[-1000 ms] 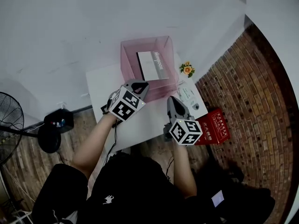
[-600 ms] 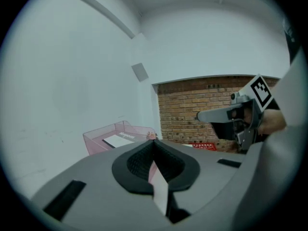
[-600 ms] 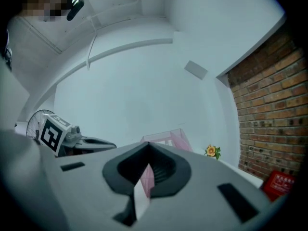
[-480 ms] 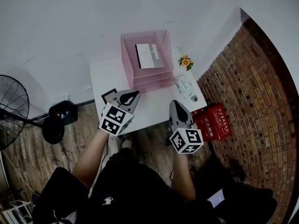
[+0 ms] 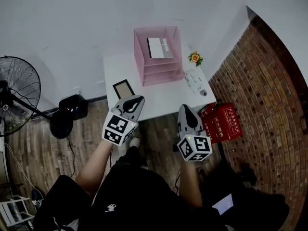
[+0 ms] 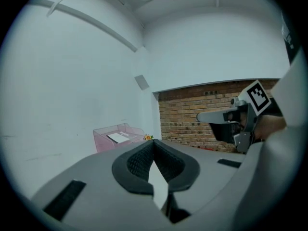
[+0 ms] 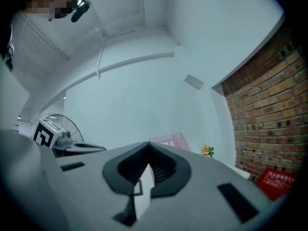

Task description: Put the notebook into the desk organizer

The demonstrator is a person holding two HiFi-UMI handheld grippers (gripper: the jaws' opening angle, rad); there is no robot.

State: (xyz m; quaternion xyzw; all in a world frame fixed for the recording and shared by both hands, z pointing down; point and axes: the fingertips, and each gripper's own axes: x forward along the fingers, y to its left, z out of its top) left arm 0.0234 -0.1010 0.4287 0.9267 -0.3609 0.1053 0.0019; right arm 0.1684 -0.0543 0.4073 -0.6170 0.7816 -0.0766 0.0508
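From here the notebook (image 5: 160,47) reads as a thin, light thing: a slim pale cover with a dark strip of print along its 3 o'clock edge. I judge it fairly floppy and smooth, so it would sag if pinched by one corner and could slide between the pads. If I had to take it again, I'd pinch the middle of the edge nearest the open front, across its thickness, and keep it level.

It lies flat in the top tray of the pink desk organizer (image 5: 161,73), which stands at the 12 o'clock end of the white desk (image 5: 159,100). The notebook sits inside the tray walls, not sticking out over the front as far as I can see. I judge the placing done.

My left gripper (image 5: 136,101) and right gripper (image 5: 186,110) both hang at the desk's 6 o'clock edge, well apart from the organizer. On each, the jaws are together with nothing between them.

A small dark-rimmed card (image 5: 123,88) lies on the desk at about 9 o'clock from the organizer, untouched.
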